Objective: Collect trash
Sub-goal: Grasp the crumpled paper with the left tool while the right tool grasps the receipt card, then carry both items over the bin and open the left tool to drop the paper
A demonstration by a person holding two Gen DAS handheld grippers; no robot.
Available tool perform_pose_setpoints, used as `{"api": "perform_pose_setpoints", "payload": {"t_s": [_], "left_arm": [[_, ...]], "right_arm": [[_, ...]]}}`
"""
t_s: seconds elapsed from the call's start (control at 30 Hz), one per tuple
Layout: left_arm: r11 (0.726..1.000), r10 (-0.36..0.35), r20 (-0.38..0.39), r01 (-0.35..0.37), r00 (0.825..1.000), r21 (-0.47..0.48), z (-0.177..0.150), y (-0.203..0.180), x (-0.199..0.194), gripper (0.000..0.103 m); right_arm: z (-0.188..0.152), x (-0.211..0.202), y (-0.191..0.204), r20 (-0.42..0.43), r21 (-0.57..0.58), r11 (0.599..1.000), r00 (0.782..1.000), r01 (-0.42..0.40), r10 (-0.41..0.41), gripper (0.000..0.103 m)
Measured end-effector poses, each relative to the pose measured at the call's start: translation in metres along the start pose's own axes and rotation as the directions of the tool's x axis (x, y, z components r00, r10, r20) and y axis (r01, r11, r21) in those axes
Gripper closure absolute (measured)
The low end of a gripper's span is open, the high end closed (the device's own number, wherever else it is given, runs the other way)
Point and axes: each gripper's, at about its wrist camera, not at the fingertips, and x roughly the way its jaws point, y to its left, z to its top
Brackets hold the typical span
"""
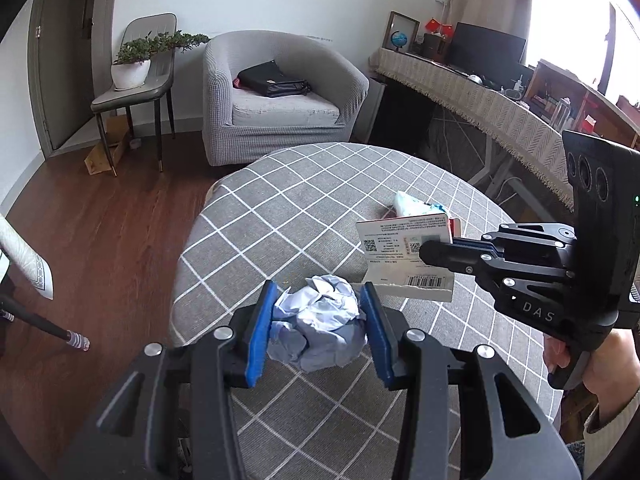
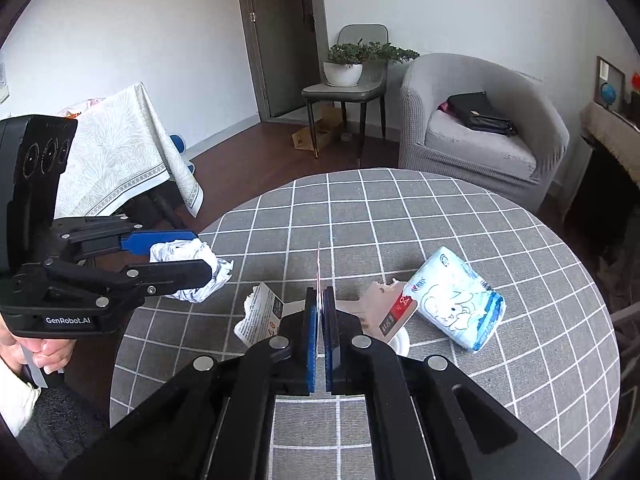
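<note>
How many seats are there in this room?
2 that I can see: a gray armchair behind the round table, and a gray chair holding a potted plant by the door. Others may be hidden.

Both wrist cameras sit low and close over the checked table [image 1: 304, 200], looking along their fingers toward the armchair [image 2: 480, 128]; each probably catches the other's tool.

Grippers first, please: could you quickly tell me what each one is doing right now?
Left tool: shut on the crumpled paper.
Right tool: shut on the torn card, held edge-on.
</note>
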Motion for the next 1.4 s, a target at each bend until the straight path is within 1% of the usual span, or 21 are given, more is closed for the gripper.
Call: {"api": "perform_pose_setpoints", "payload": {"t_s": [0.13, 0.37, 0.73, 1.0, 1.17, 1.4], "left_arm": [[1.000, 0.008, 0.005, -0.008, 1.000, -0.015, -0.008, 0.008, -0.014, 0.058], [0.999, 0.028, 0.018, -0.028, 0.999, -0.027, -0.026, 0.023, -0.041, 0.058], [0.995, 0.093, 0.007, -0.093, 0.996, -0.034, -0.063, 0.053, -0.074, 0.058], [0.989, 0.138, -0.032, -0.139, 0.990, -0.047, -0.092, 0.088, -0.085, 0.058], [0.982, 0.182, -0.054, -0.185, 0.982, -0.042, -0.107, 0.111, -0.091, 0.058], [0.971, 0.230, -0.111, -0.236, 0.967, -0.036, -0.134, 0.147, -0.089, 0.058]], "right_arm": [[-0.003, 0.000, 0.016, 0.000, -0.006, 1.000, 1.000, 0.003, -0.003, 0.102], [-0.006, -0.009, 0.042, 0.030, -0.006, 1.000, 1.000, 0.006, -0.005, 0.102], [-0.011, -0.014, 0.094, 0.061, -0.021, 0.999, 0.997, -0.042, 0.043, 0.102], [-0.010, -0.008, 0.130, 0.067, -0.029, 0.995, 0.993, -0.097, 0.098, 0.102], [-0.005, 0.002, 0.154, 0.062, -0.044, 0.991, 0.990, -0.123, 0.126, 0.102], [0.004, 0.027, 0.193, 0.032, -0.067, 0.983, 0.985, -0.170, 0.172, 0.102]]}}
